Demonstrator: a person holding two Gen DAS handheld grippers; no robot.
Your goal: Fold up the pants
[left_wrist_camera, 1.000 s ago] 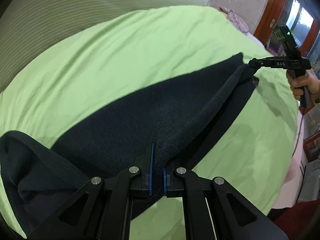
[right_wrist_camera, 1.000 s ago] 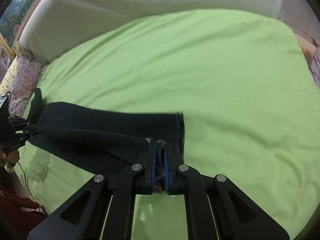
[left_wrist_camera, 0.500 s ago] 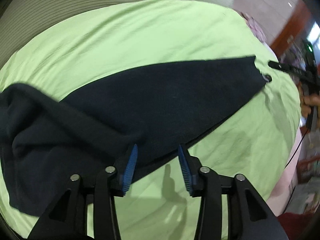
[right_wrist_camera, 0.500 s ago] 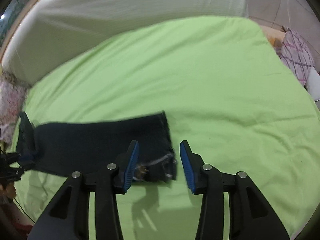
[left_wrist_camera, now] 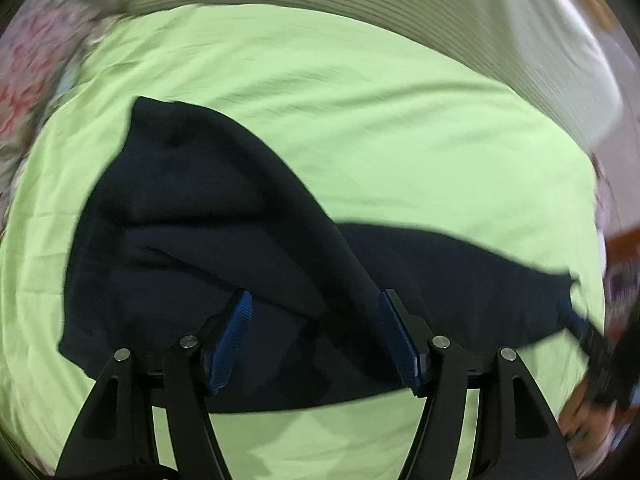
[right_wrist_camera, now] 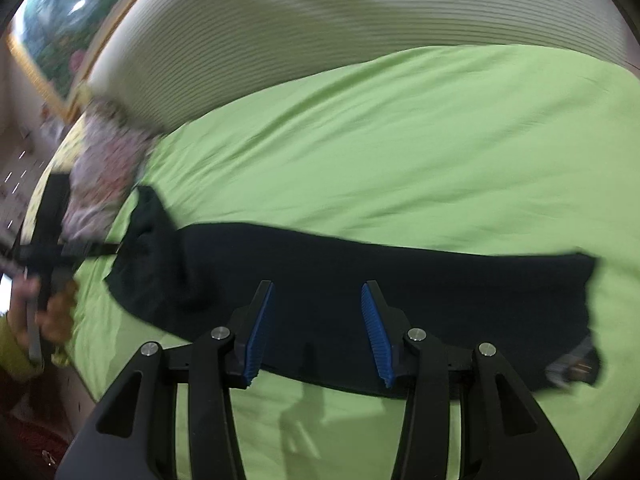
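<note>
We hold the left gripper [left_wrist_camera: 314, 336] over the bunched top of the pants [left_wrist_camera: 224, 240], its jaws opening and empty; the right gripper [right_wrist_camera: 316, 330] (also empty, half spread) hovers over the leg. Smooth the bunch before the next fold.

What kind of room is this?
Most likely a bedroom: a wide bed under a green sheet, a ribbed padded headboard behind it, and dark pants laid out on top.
</note>
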